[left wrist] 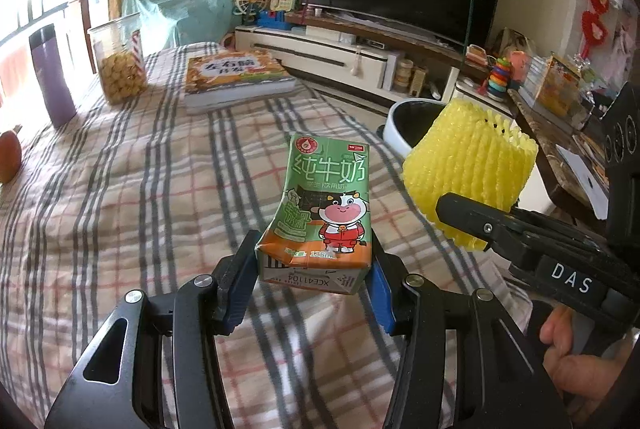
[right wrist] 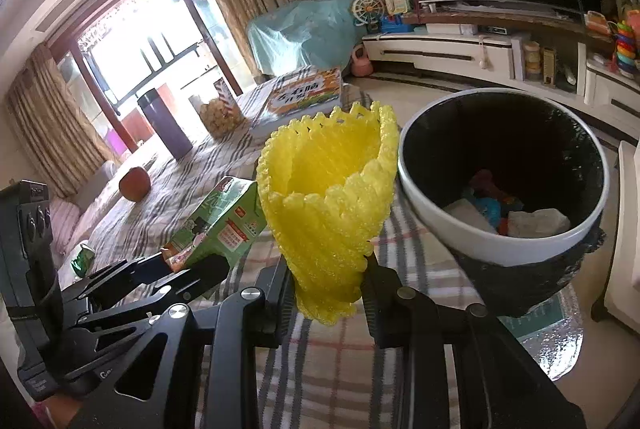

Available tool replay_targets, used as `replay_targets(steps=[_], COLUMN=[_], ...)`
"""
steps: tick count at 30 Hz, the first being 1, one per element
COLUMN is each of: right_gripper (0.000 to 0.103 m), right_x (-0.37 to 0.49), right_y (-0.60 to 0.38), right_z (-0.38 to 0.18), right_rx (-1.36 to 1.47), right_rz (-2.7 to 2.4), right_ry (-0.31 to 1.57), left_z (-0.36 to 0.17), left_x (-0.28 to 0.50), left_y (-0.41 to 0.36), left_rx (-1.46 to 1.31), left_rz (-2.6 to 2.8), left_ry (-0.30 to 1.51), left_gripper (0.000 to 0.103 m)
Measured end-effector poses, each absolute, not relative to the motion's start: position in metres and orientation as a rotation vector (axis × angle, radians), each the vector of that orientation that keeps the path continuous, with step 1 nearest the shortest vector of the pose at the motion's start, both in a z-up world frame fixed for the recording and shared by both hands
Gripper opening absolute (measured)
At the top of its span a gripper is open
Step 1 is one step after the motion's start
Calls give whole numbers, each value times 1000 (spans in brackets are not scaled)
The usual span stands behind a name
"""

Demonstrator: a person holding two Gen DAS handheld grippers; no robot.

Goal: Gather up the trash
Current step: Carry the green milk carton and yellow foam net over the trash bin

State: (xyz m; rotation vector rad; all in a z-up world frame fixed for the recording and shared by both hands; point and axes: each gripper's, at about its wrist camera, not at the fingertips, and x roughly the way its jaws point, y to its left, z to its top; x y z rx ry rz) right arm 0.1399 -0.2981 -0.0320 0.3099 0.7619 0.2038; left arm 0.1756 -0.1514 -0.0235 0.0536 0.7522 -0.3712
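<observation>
Green milk carton (left wrist: 320, 213) clamped in my left gripper (left wrist: 310, 281), yellow foam net (right wrist: 328, 205) pinched in my right gripper (right wrist: 328, 293), bin (right wrist: 500, 253) just ahead-right of it, both over checked cloth (left wrist: 140, 189)

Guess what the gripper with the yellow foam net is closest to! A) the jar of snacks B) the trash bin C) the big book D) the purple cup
B: in the right wrist view the yellow foam net in the right gripper sits right beside the trash bin.
</observation>
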Motion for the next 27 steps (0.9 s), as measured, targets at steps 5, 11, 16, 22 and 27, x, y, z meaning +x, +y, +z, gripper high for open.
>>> replay_targets(steps=[5, 11, 16, 22, 27], right_gripper=[30, 30, 30, 30, 30], right_x=[137, 134, 133, 132, 131], right_y=[-307, -315, -323, -338, -354], right_z=[-29, -30, -29, -27, -25], right_rx=[320, 333, 344, 356, 365], right_rz=[193, 177, 162, 134, 105], right_ry=[751, 746, 742, 733, 728], left_z=[-22, -22, -21, -18, -17], left_x=[177, 177, 178, 181, 183], left_y=[-161, -171, -180, -193, -206], left_rx=[68, 77, 87, 95, 106], left_rz=[-385, -401, -415, -438, -462], left_ry=[750, 751, 748, 744, 742], left_gripper=[49, 49, 49, 49, 49])
